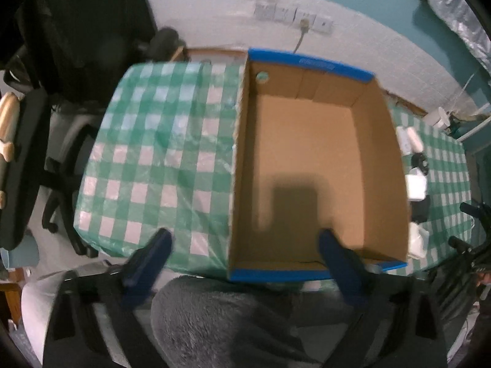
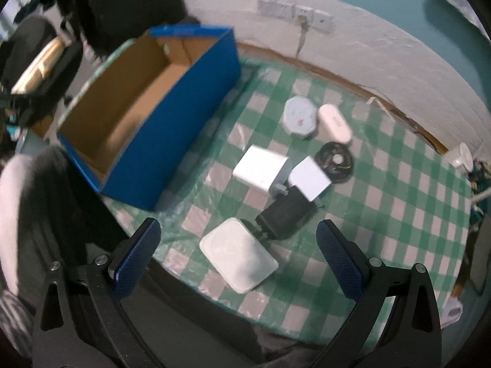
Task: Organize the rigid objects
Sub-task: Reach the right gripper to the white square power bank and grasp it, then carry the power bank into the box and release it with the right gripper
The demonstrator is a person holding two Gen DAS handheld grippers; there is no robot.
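Note:
An empty blue cardboard box with a brown inside stands on the green checked tablecloth. My left gripper hangs open above the box's near left wall, nothing between its fingers. To the right of the box lie a flat white case, a black adapter, two white blocks, a black coiled cable, a round white tin and an oval white case. My right gripper is open above the flat white case.
A black office chair stands left of the table. A wall with sockets and a cable runs behind. The person's grey fleece lap is at the table's near edge. A small white object sits at the far right edge.

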